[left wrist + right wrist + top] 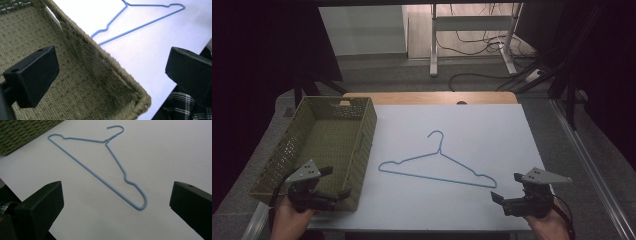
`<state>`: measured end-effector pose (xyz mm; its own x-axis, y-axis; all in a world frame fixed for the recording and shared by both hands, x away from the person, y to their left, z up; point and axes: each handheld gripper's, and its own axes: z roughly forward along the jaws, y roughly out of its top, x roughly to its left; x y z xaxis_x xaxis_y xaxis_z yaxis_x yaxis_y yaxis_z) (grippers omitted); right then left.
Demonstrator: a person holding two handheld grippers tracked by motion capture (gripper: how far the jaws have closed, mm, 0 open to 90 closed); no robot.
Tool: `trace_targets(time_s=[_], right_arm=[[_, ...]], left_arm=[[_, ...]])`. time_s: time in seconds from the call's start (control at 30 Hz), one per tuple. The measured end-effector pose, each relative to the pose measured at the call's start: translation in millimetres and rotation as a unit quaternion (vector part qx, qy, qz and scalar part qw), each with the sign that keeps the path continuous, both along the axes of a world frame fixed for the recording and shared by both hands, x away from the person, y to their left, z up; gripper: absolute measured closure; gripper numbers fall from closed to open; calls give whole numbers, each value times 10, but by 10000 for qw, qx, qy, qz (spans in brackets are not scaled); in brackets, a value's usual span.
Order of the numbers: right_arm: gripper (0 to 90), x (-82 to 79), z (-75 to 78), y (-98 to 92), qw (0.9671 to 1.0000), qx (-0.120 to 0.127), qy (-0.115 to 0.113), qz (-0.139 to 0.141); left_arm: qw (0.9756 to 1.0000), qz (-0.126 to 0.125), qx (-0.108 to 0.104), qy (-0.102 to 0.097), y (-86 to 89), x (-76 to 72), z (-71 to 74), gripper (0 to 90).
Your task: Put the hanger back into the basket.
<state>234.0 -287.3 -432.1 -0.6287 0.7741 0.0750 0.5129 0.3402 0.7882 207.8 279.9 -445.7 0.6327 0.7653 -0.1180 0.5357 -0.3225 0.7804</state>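
Hanger (438, 162) lay flat on the white sheet (492, 125), just right of the basket (362, 150), hook pointing away from the person, long bar nearest them. Right of the basket and close to the hanger's rounded right end, the right gripper (507, 186) hovered with its jaws spread wide, holding nothing. The left gripper (337, 181) hung over the basket's near right corner, jaws likewise spread and empty.

The likeliest trouble seemed to be the grasp itself: the wire was thin and sat flush against the sheet, so jaws closing from above might have pinched the sheet or skated over the wire and pushed the hanger away. A grip at the far right tip would probably have let the long frame swing and droop. Carried toward the basket, the hook or the left shoulder might have snagged the woven rim (105, 53). The left gripper, so near that rim, might have knocked the basket askew.
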Motion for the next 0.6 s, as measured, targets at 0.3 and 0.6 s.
trace_targets(time_s=[0.3,0.6], right_arm=[[0,145,30,97,9998,-219,-2,9],[0,254,54,170,9997,-250,48,56]], left_arm=[[10000,-43,41,5,-111,82,65,0],[9998,-163,72,-32,-265,133,124,3]])
